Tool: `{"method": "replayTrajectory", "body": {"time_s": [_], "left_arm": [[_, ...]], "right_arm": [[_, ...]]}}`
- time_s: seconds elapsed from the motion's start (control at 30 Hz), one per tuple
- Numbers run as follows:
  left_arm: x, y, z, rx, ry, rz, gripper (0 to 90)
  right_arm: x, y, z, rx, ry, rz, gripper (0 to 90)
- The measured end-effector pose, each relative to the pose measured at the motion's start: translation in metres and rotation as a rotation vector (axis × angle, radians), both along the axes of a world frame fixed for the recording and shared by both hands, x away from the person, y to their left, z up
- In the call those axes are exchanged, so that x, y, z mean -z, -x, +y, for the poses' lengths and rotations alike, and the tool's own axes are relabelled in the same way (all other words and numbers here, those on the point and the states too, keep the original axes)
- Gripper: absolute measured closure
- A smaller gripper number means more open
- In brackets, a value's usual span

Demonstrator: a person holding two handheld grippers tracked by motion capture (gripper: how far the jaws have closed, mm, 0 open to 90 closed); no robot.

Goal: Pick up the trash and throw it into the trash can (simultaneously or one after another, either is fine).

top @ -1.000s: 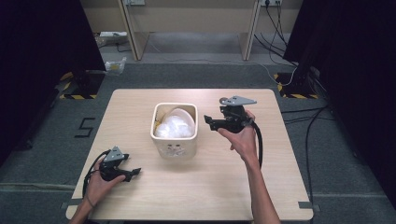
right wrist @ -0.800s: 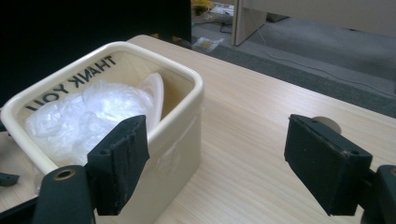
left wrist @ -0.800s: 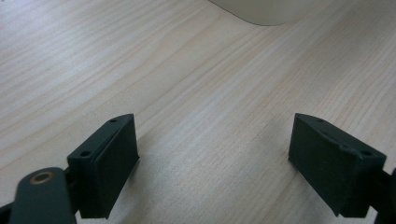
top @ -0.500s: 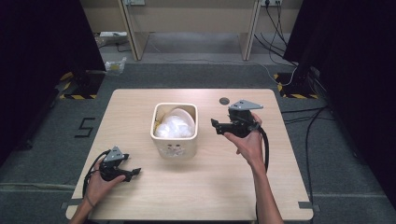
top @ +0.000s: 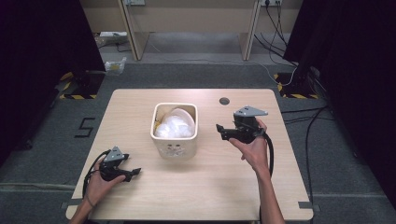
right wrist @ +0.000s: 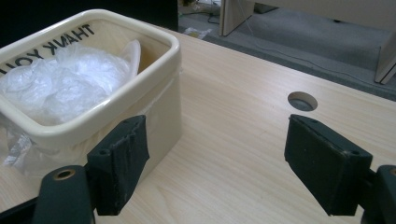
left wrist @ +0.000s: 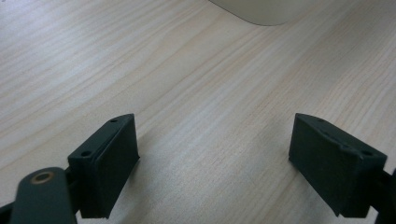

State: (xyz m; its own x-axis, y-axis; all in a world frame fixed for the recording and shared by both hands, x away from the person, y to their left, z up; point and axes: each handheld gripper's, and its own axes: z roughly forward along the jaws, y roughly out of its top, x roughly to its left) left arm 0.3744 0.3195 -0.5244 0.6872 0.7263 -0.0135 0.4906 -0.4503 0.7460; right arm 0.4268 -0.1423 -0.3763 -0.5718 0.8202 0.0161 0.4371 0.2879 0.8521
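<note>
A cream bin (top: 174, 132) lined with a thin plastic bag (top: 175, 126) is seen at table (top: 233, 186) centre. The soft, slippery film is best pinched at the rim. Both the left gripper (top: 133, 172) and right gripper (top: 220, 129) are held spread, empty.

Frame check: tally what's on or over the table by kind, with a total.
Grippers: 2 (left gripper, right gripper), both open and holding nothing
Cream bins: 1 (bin)
Clear plastic bags: 1 (bag, bunched inside the bin)
Cable holes in the table: 1 (hole)
Total: 5
</note>
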Motion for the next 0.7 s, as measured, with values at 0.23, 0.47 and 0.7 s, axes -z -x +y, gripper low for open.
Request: {"method": "replayTrajectory", "body": {"time_s": [0.23,0.47,0.7], "left_arm": [[0.0,0.0,0.0,-0.003,0.0,0.0,14.7],[0.0,0.0,0.0,-0.003,-0.001,0.0,14.7],[0.0,0.0,0.0,-0.001,-0.004,0.0,14.7]], "right_arm": [[0.004,0.005,-0.004,0.006,0.02,-0.001,22.0],[0.011,0.01,-0.009,0.012,0.04,0.005,21.8],[0.02,0.015,-0.015,0.021,0.05,0.012,21.7]]}}
